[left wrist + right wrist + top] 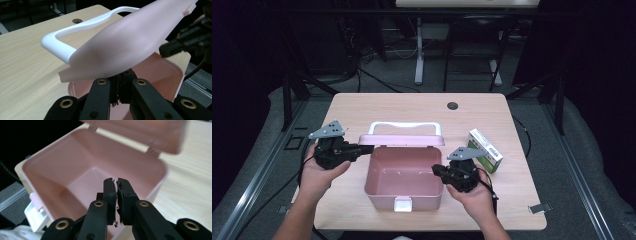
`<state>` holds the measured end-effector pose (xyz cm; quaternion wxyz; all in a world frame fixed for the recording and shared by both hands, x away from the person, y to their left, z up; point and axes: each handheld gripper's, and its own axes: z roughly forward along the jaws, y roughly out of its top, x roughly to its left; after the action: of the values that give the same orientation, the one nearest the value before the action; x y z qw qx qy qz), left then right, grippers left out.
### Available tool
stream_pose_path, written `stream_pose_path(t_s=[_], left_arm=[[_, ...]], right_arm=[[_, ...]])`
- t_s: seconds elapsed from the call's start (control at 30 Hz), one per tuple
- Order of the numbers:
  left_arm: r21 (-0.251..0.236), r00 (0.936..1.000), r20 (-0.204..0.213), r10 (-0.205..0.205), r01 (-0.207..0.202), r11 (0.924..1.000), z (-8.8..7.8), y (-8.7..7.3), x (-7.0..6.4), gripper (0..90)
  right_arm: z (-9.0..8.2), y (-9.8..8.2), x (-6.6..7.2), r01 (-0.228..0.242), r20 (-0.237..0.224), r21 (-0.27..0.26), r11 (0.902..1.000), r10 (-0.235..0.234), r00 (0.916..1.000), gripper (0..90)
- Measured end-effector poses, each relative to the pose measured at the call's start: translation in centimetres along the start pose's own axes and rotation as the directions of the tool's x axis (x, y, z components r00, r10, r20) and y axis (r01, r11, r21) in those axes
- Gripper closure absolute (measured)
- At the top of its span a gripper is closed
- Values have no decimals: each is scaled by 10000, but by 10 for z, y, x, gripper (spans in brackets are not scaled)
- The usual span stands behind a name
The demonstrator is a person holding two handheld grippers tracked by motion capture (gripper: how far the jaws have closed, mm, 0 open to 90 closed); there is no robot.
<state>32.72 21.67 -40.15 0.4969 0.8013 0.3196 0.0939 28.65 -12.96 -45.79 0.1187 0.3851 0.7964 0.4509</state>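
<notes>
A pink plastic box (404,192) stands open in the middle of the table, its inside bare. Its pink lid (402,139) with a white handle (406,126) is raised over the back rim. My left gripper (367,148) is shut on the lid's left edge. In the left gripper view the lid (130,42) and handle (62,47) rise just above the jaws of that gripper (120,77). My right gripper (435,170) is shut with nothing in it, at the box's right rim. The right gripper view has this gripper (117,185) pointing into the box (62,170).
A small green and white carton (485,150) lies to the right of the box, just behind my right hand. The box's white latch (403,204) faces the table's front edge. A cable hole (452,105) sits near the back edge.
</notes>
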Motion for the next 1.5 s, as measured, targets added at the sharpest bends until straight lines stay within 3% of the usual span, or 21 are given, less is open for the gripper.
stream_pose_path(t_s=[0.1, 0.23, 0.47, 0.77, 1.5], left_arm=[[-84, 10000, -37, -16, 16, 10000, 1, 2, 2, 896], [-175, 9998, -188, 32, -36, 9998, 4, 3, 3, 895], [-256, 9994, -346, -21, 12, 9997, 9, 5, 7, 895], [-290, 9991, -394, -132, 121, 9995, 15, 5, 15, 895], [-255, 9982, -449, -409, 397, 9989, 19, 1, 27, 893]], right_arm=[[3, -4, 9, 324, -45, 267, 9991, -323, 9995, 861], [7, -10, 14, 372, -232, 464, 9982, -362, 9991, 861], [7, -20, 12, 156, -210, 637, 9978, -143, 9997, 867], [15, -26, 15, 273, -369, 1062, 9940, -235, 9990, 874], [19, -29, 24, 382, -624, 1244, 9915, -306, 9976, 899]])
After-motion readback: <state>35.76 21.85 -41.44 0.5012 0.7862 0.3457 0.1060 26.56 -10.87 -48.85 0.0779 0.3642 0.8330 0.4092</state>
